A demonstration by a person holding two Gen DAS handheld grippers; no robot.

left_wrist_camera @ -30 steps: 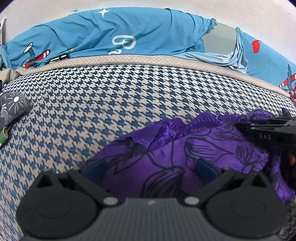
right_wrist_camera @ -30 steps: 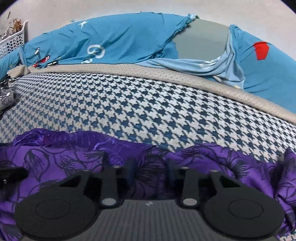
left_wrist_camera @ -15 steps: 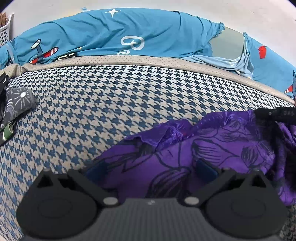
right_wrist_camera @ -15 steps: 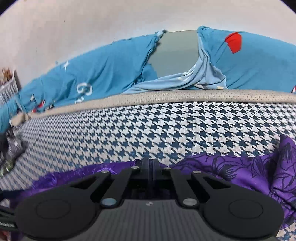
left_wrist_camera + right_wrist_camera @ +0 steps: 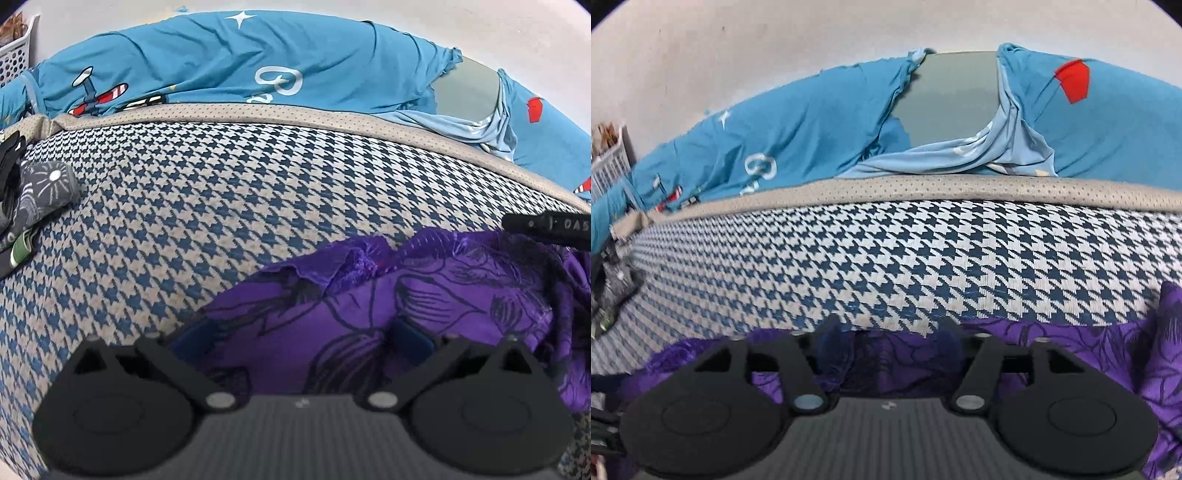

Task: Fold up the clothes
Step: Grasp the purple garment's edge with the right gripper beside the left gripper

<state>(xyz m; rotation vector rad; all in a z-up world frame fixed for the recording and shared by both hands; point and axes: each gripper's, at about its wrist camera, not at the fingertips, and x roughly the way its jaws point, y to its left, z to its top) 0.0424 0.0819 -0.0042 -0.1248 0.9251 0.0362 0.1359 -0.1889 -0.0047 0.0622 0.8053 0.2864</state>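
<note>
Since half a second ago the right hand-held gripper (image 5: 890, 343) has gone from pinched shut to spread apart, and the basket has come into the left view.

Left wrist view: the left hand-held gripper (image 5: 301, 341) is wide open, its blue pads resting on the garment (image 5: 388, 302), gripping nothing. This purple, crumpled, glossy cloth with black line-drawn flowers lies at 5 o'clock on the bed (image 5: 221, 206), whose cover is a woven blue-and-beige houndstooth. A white perforated basket (image 5: 16, 55) sits at 10 o'clock; its contents are unclear. Grey patterned clothes (image 5: 37, 192) lie at 9 o'clock. A teal sheet (image 5: 221, 62) with planes runs behind.

Right wrist view: the open fingers sit over the purple cloth at 6 o'clock, holding nothing.
</note>
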